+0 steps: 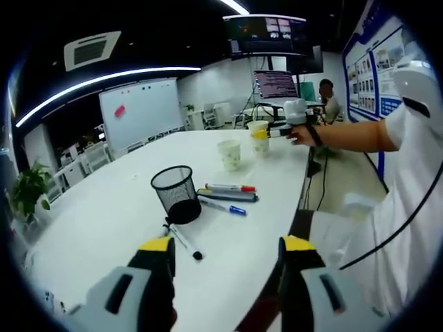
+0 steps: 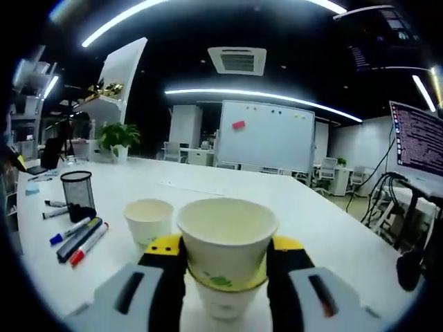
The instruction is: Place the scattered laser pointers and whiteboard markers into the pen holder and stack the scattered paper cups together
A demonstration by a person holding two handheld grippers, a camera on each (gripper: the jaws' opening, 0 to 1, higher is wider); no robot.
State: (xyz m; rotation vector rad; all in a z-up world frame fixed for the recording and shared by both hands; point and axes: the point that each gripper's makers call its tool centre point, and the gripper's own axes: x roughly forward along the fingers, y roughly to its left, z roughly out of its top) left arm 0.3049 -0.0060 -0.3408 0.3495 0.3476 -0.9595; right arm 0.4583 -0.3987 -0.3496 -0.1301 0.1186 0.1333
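My right gripper (image 2: 225,247) is shut on a white paper cup (image 2: 225,225), whose base sits inside a second cup (image 2: 225,301) with a green print. Another paper cup (image 2: 149,220) stands just to their left. In the left gripper view the right gripper (image 1: 266,133) and its cup (image 1: 258,126) show far across the white table, beside a loose cup (image 1: 229,153). My left gripper (image 1: 227,249) is open and holds nothing. Ahead of it stands a black mesh pen holder (image 1: 176,192). Around it lie a black-capped marker (image 1: 184,243), a blue-capped marker (image 1: 223,207), a dark laser pointer (image 1: 228,196) and a red-capped marker (image 1: 232,187).
The white table (image 1: 104,221) runs far back, its right edge beside a person in a white shirt (image 1: 408,173). A whiteboard (image 1: 140,111) stands behind it, a potted plant (image 1: 28,190) to the left and a laptop (image 1: 275,84) at the far end.
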